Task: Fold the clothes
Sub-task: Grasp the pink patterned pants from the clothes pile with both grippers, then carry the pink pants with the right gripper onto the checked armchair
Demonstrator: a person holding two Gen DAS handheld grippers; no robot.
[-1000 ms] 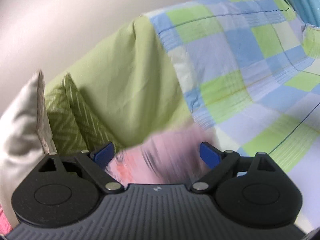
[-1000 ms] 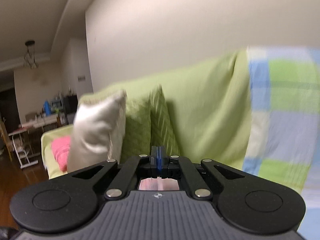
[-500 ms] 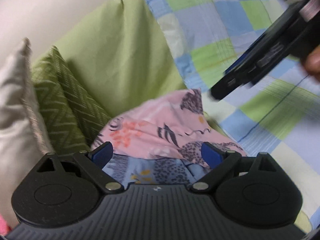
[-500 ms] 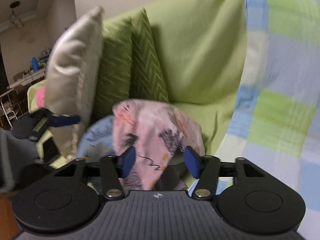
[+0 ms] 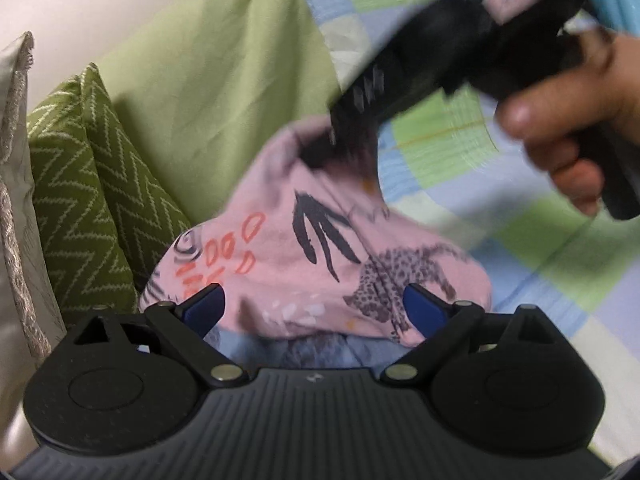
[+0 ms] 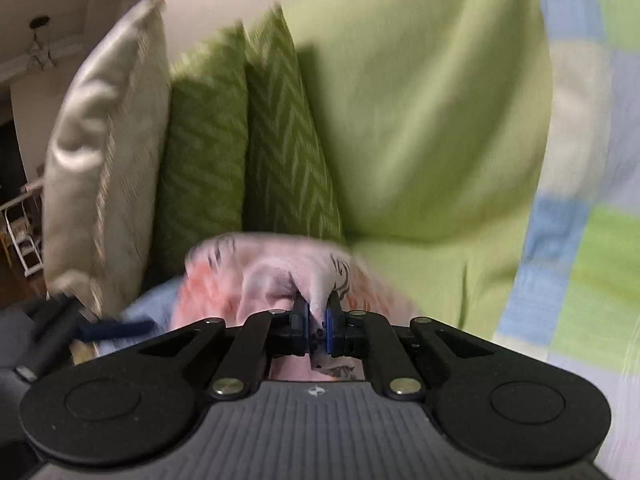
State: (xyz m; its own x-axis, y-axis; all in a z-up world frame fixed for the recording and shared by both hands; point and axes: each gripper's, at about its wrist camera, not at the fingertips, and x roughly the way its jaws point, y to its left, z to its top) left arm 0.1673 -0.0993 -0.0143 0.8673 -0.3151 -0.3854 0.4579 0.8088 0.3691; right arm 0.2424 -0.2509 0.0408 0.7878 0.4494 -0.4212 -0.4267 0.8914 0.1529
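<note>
A green sofa (image 5: 224, 92) bears a checked blanket (image 5: 460, 152), zigzag cushions (image 5: 92, 184) and a pink garment (image 5: 304, 256).

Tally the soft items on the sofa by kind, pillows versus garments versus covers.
Pillows: 3, two green zigzag pillows and one beige pillow
Garments: 2, a pink printed garment and a blue printed garment beneath it
Covers: 1, a checked blanket
Total: 6
</note>
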